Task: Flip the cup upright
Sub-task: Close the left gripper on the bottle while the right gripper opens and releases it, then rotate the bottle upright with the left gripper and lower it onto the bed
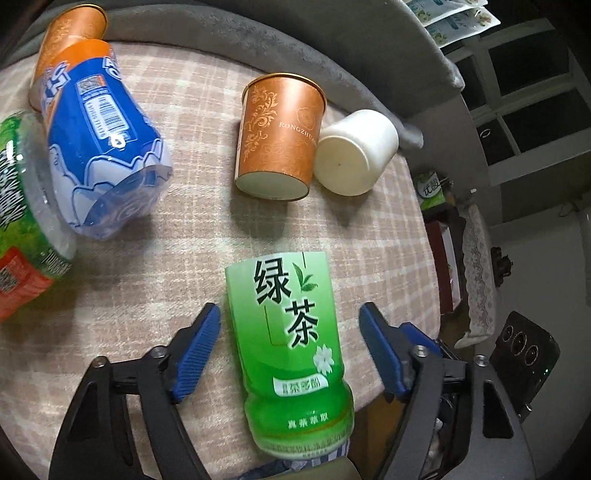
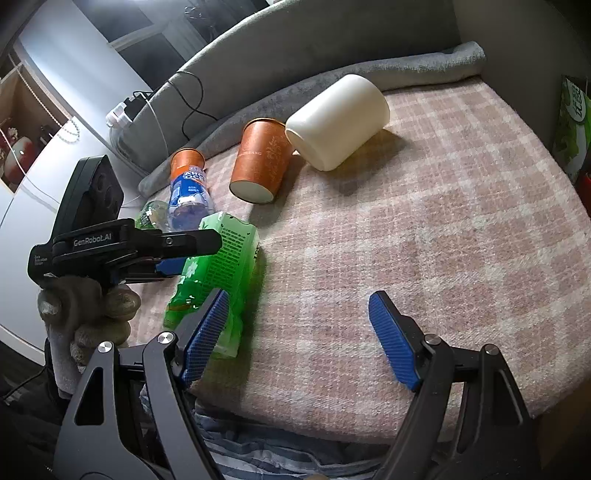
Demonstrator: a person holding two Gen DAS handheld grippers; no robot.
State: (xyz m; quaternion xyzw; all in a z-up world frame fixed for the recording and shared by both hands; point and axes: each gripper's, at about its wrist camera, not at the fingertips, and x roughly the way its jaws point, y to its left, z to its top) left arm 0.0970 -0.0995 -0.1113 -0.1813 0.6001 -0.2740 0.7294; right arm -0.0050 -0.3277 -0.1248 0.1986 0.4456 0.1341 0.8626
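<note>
An orange paper cup (image 1: 280,136) (image 2: 262,162) lies on its side on the checked blanket, base towards me. A white cup (image 1: 354,151) (image 2: 336,122) lies on its side touching it on the right. My left gripper (image 1: 290,325) (image 2: 199,254) is open, its blue pads either side of a lying green tea bottle (image 1: 291,332) (image 2: 218,273) without gripping it. My right gripper (image 2: 301,336) is open over bare blanket, well short of the white cup, its left finger (image 2: 207,328) by the green bottle.
A blue-labelled bottle (image 1: 103,147) (image 2: 188,195) lies at the left against a second orange cup (image 1: 70,40) (image 2: 186,158). Another green bottle (image 1: 22,221) lies at the far left. A grey rolled blanket (image 1: 258,33) and sofa back border the far side. The blanket edge (image 2: 332,424) is near me.
</note>
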